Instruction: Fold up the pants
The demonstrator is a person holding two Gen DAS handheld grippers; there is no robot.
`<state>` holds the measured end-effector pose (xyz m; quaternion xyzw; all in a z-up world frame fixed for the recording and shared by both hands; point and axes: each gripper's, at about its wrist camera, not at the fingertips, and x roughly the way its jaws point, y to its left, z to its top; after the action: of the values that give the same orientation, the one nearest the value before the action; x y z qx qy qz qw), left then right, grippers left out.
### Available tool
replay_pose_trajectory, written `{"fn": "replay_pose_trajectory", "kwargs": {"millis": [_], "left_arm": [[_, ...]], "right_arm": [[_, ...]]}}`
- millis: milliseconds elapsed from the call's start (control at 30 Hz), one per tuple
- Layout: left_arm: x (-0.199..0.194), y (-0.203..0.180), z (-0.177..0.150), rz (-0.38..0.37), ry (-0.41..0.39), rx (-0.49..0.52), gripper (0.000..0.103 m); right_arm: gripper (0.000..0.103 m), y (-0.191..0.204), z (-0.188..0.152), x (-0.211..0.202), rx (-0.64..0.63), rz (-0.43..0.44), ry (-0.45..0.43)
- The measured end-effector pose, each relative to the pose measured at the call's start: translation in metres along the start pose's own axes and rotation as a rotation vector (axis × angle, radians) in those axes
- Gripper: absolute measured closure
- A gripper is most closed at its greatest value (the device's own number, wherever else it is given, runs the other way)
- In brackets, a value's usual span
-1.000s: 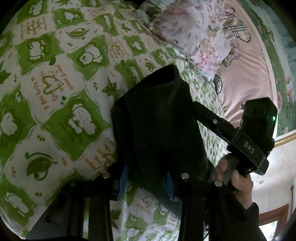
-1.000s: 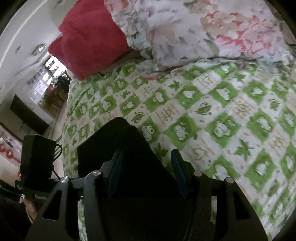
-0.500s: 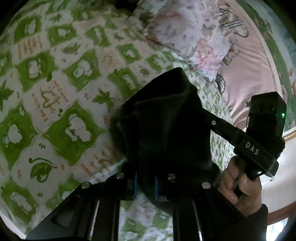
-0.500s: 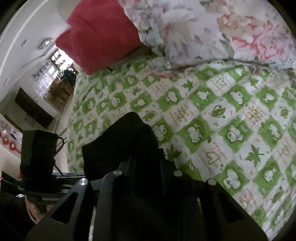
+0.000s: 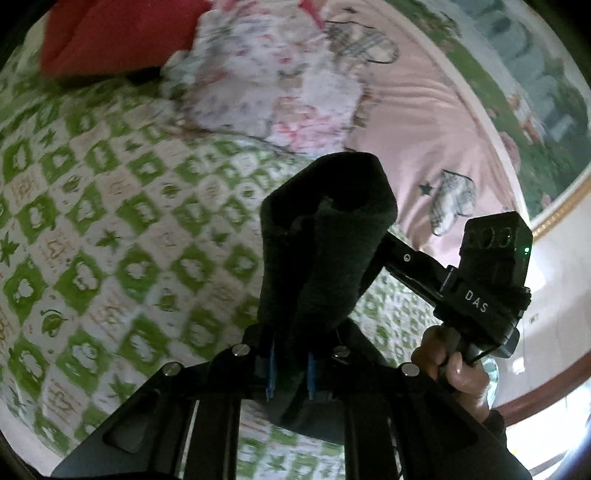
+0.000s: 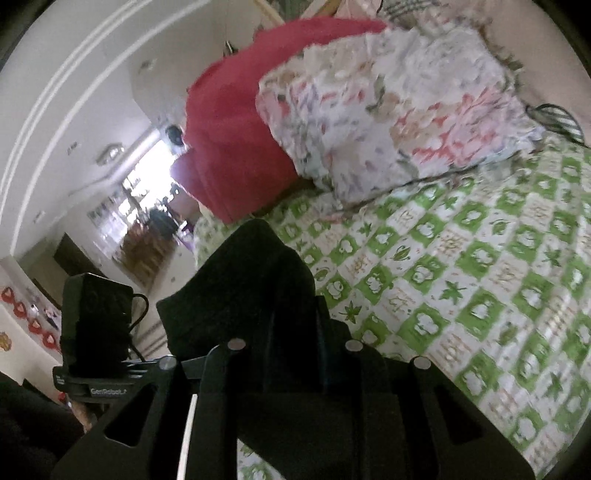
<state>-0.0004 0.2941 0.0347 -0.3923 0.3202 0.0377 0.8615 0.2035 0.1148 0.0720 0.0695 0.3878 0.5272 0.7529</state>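
Note:
The black pants (image 5: 325, 236) are bunched and held up off the green-and-white checked bedspread (image 5: 110, 221). My left gripper (image 5: 290, 369) is shut on a fold of the pants, the blue pads pressed on the cloth. My right gripper (image 6: 295, 332) is shut on the same black pants (image 6: 251, 280); its fingertips are buried in the cloth. The right gripper's body (image 5: 484, 291) and the hand holding it show at the right of the left wrist view. The left gripper's body (image 6: 96, 325) shows at the lower left of the right wrist view.
A floral quilt (image 5: 280, 85) and a red blanket (image 5: 110, 33) lie at the head of the bed, also in the right wrist view (image 6: 391, 103). A pink sheet (image 5: 424, 140) lies to the right. The room opens beyond the bed's left edge (image 6: 140, 221).
Both grippers closed on the pants, from open a second ago. They have since lifted the cloth and tilted up, so the head of the bed and the room come into view.

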Motion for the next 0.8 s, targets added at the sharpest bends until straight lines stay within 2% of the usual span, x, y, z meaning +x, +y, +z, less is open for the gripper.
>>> {"fn": "replay_pose_trajectory", "kwargs": {"millis": [67, 100, 200, 500, 800], "left_arm": [[-0.002, -0.016, -0.004, -0.013, -0.002, 0.03, 0.092], [-0.005, -0.019, -0.007, -0.046, -0.003, 0.088, 0.092], [-0.007, -0.04, -0.017, -0.079, 0.007, 0.135, 0.092], [0.002, -0.099, -0.055, -0.126, 0.06, 0.26, 0.092], [0.023, -0.15, -0.095, -0.139, 0.112, 0.386, 0.092]], "right_arm": [[0.083, 0.0, -0.003, -0.016, 0.007, 0.004, -0.029], [0.083, 0.001, -0.006, -0.025, 0.013, 0.004, -0.045], [0.083, 0.001, -0.017, -0.056, 0.028, 0.01, -0.099], [0.083, -0.015, -0.057, -0.125, 0.091, -0.009, -0.214], [0.083, -0.036, -0.095, -0.18, 0.147, -0.043, -0.301]]}}
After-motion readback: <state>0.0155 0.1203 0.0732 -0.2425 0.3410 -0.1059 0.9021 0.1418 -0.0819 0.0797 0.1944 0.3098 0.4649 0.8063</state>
